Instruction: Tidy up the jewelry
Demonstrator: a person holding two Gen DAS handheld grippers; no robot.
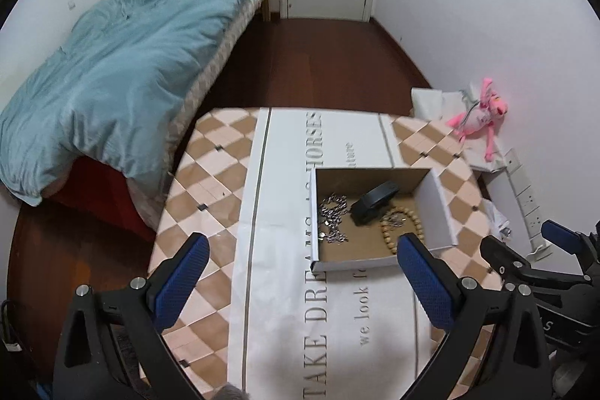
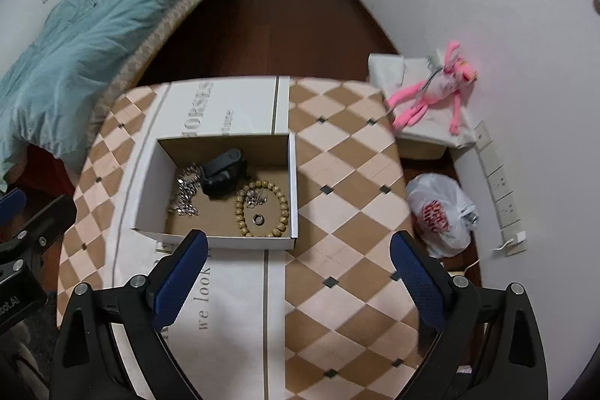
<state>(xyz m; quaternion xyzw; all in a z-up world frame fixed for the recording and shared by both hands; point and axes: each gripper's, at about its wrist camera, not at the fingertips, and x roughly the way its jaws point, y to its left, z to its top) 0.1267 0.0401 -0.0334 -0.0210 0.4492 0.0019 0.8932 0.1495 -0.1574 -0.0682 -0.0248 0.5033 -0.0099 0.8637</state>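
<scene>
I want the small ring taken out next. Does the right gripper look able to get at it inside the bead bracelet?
Probably yes: the right gripper is open and empty, the box has no lid, and the ring lies uncovered within the bead bracelet, though the beads crowd it.

Tan-and-cream diamond-checked table (image 2: 348, 175); teal duvet (image 1: 123, 70); pink plush toy (image 2: 435, 96).

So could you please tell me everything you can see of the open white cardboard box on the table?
The open white cardboard box is shallow and rectangular, white outside with a brown interior and no lid visible. It sits flat on the lettered white table runner. Inside lie a tangled silver chain, a black band-like item, and a wooden bead bracelet encircling a small metal ring. No gripper touches it.
</scene>
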